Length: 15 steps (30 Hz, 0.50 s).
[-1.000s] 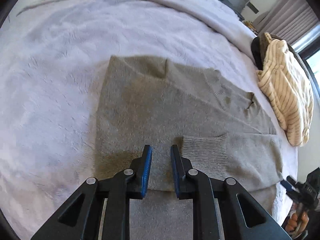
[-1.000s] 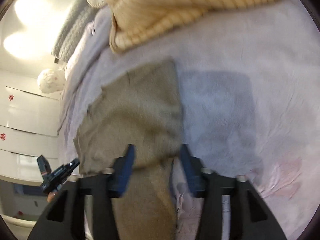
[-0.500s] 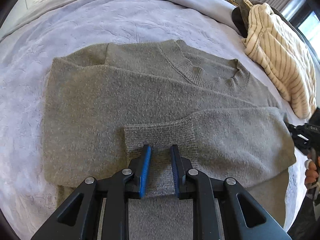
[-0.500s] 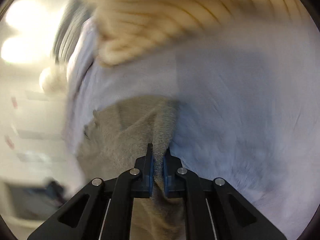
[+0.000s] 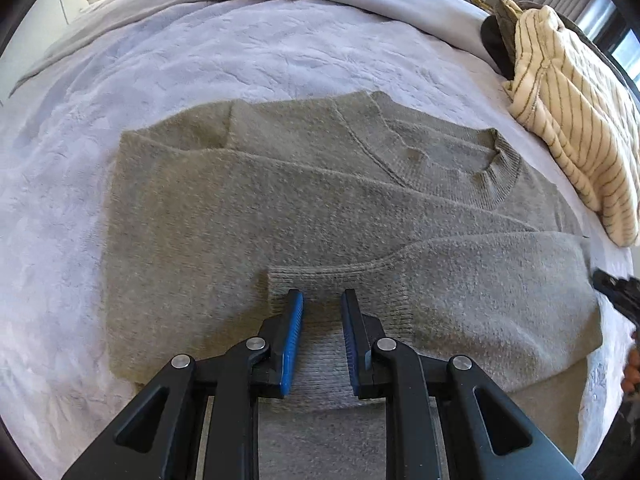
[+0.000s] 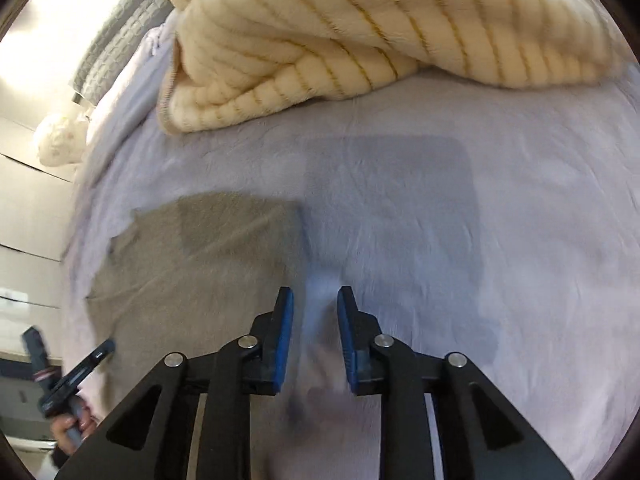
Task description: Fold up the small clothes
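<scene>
Left gripper (image 5: 320, 320) is narrow, clamping the grey sweater's (image 5: 320, 184) near-edge cuff (image 5: 340, 280); body runs left-right beyond it; right gripper (image 6: 314, 320), jaws just opening, empty beside it.

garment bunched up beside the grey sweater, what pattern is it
Cream with thin dark stripes; the left wrist view shows it best.
</scene>
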### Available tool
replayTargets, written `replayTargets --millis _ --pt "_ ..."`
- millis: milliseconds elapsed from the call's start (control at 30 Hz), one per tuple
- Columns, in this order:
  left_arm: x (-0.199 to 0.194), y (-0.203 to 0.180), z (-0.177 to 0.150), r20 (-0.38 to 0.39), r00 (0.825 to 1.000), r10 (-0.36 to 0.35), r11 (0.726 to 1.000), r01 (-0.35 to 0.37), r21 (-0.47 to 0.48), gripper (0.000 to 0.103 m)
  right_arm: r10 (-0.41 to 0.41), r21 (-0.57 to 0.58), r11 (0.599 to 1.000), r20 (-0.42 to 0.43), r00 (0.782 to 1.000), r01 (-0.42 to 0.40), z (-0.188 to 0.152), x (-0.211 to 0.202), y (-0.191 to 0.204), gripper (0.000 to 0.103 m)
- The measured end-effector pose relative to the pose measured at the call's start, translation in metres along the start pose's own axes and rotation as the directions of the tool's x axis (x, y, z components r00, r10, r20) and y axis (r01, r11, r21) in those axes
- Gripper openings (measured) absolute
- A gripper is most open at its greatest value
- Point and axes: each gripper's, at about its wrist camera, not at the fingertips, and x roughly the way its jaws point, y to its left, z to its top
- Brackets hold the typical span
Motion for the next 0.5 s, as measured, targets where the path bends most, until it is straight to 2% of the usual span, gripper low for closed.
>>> replayTargets --millis 100,133,167,200,233,267,300,367,500 --pt "-0.005 0.004 0.0 0.003 1.0 -0.001 1.0 0.001 -0.023 0.022 0.119 0.049 0.992 -0.046 0.992 -0.117 -0.026 -0.013 -0.004 0.051" --pt "-0.006 0.006 -0.001 0.002 1.0 -0.005 1.0 0.005 -0.03 0.022 0.16 0.072 0.985 -0.064 0.985 -0.155 -0.035 -0.014 -0.007 0.051" --pt "-0.006 0.006 -0.002 -0.002 1.0 -0.006 0.999 0.006 -0.032 0.022 0.184 0.08 0.981 -0.08 0.98 -0.178 -0.041 -0.013 -0.008 0.049" --pt "-0.004 0.006 -0.002 -0.008 1.0 0.001 1.0 -0.002 -0.03 0.022 0.185 0.069 0.981 -0.099 0.978 -0.179 -0.047 -0.006 -0.004 0.035" --pt "-0.001 0.007 -0.004 -0.014 1.0 0.018 1.0 -0.018 -0.024 0.022 0.127 0.038 0.992 -0.121 0.985 -0.123 -0.051 0.005 0.005 0.027" --pt "0.002 0.005 -0.003 -0.018 0.999 0.031 0.999 -0.031 -0.017 0.022 0.061 0.008 0.998 -0.14 0.988 -0.061 -0.055 0.012 0.007 0.027" --pt "0.005 0.004 -0.004 -0.014 0.999 0.047 0.999 -0.047 -0.005 0.022 0.032 -0.01 0.999 -0.144 0.989 -0.034 -0.059 0.017 0.008 0.026" --pt "0.008 0.004 -0.002 -0.014 0.997 0.079 0.997 -0.079 0.003 0.022 0.033 0.02 0.999 -0.126 0.992 -0.031 -0.066 0.018 0.005 0.026" --pt "0.004 0.011 -0.001 -0.032 0.996 0.082 0.996 -0.083 -0.038 0.022 0.01 0.026 1.0 -0.127 0.992 -0.007 -0.074 0.009 0.001 0.026"
